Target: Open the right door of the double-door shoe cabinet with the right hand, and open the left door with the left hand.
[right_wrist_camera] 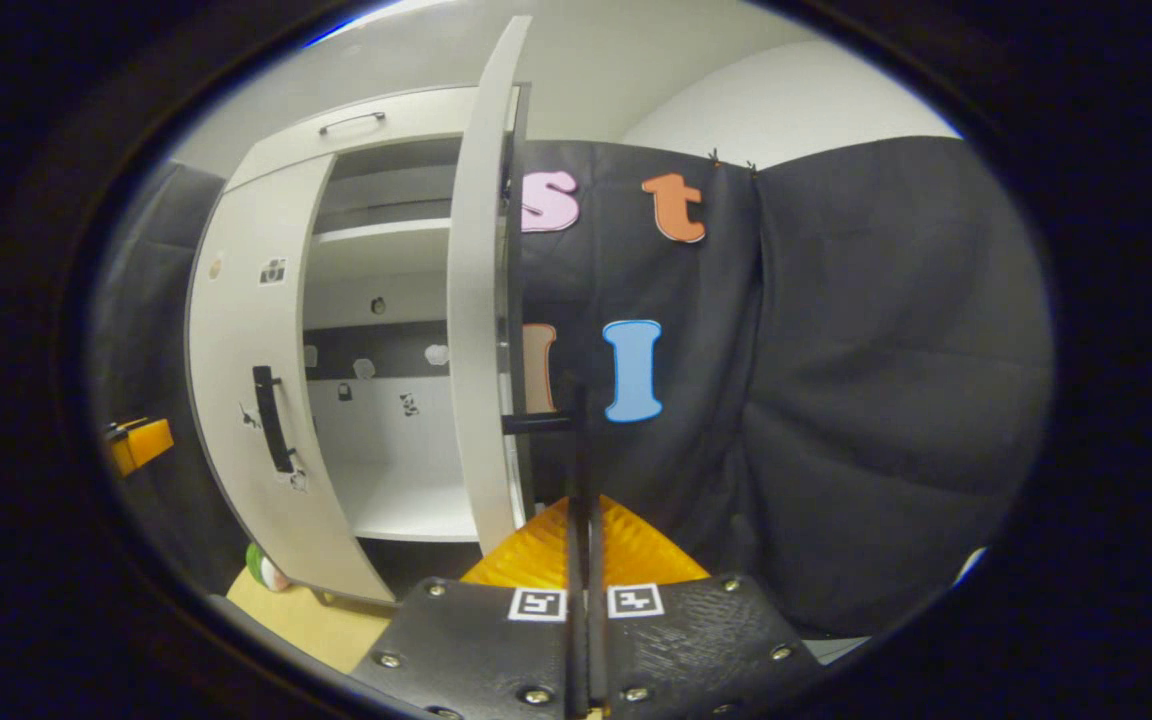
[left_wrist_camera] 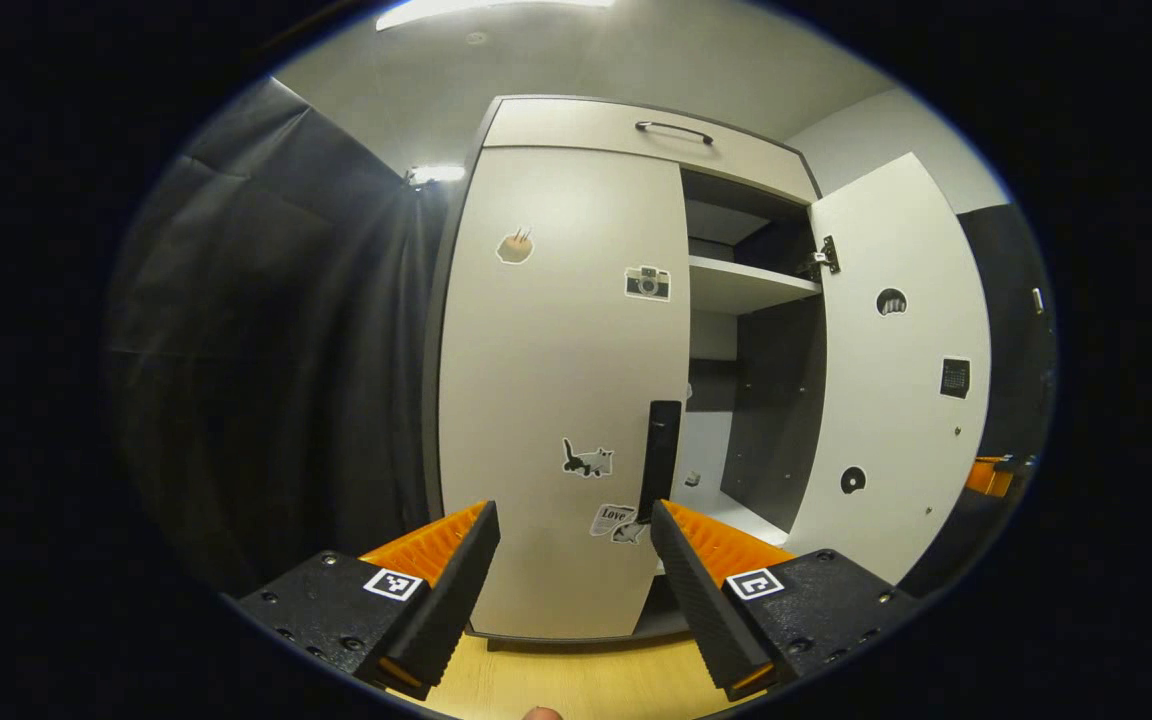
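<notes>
The shoe cabinet (left_wrist_camera: 636, 130) stands against the booth wall with its right door (left_wrist_camera: 896, 370) already swung wide, baring the shelves (left_wrist_camera: 746, 285), while the left door (left_wrist_camera: 561, 380) sits closed; that half of the task looks undone. In the right gripper view the right gripper (right_wrist_camera: 584, 520) has its fingers pressed together around the thin bar of the right door handle (right_wrist_camera: 539, 423), apparently holding the door open. The left gripper (left_wrist_camera: 576, 535) is spread wide and empty, lined up just short of the left door handle (left_wrist_camera: 660, 455), seemingly to grasp it.
</notes>
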`<state>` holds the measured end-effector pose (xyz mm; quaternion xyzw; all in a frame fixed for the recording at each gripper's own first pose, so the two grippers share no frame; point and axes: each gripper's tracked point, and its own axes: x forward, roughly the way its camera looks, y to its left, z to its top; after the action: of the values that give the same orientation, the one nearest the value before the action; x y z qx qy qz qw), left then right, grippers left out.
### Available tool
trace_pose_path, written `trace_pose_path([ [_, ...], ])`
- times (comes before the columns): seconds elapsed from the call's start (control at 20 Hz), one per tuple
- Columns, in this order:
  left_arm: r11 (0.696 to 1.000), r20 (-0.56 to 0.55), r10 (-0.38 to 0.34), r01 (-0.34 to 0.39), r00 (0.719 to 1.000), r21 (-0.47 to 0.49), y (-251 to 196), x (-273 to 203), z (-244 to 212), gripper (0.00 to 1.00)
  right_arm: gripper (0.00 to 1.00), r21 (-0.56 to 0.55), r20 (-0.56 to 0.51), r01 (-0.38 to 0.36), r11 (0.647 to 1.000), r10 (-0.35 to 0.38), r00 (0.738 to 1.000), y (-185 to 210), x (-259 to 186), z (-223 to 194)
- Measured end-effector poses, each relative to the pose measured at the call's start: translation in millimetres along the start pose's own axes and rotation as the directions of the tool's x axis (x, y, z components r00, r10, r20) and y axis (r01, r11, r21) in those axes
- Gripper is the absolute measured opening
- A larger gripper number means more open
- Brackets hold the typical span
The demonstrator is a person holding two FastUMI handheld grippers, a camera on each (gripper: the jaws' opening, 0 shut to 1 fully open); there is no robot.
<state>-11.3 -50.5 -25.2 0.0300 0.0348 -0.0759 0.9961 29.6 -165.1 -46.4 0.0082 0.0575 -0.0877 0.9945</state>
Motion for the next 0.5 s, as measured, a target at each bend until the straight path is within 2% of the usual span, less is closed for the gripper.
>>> trace_pose_path([
  [0.1,1.000,-0.001,-0.023,0.023,1.000,0.006,-10,10,1,0.95,0.01,0.010,0.011,-0.001,1.000,0.001,1.000,1,-5,3],
  [0.35,0.996,0.004,-0.080,0.080,0.997,0.032,-37,39,3,0.95,0.01,-0.022,0.042,0.053,0.998,-0.053,0.998,-15,-27,12],
  [0.5,0.995,0.008,-0.096,0.095,0.995,0.036,-49,61,2,0.94,0.01,-0.002,0.055,0.093,0.996,-0.092,0.994,-29,-42,16],
])
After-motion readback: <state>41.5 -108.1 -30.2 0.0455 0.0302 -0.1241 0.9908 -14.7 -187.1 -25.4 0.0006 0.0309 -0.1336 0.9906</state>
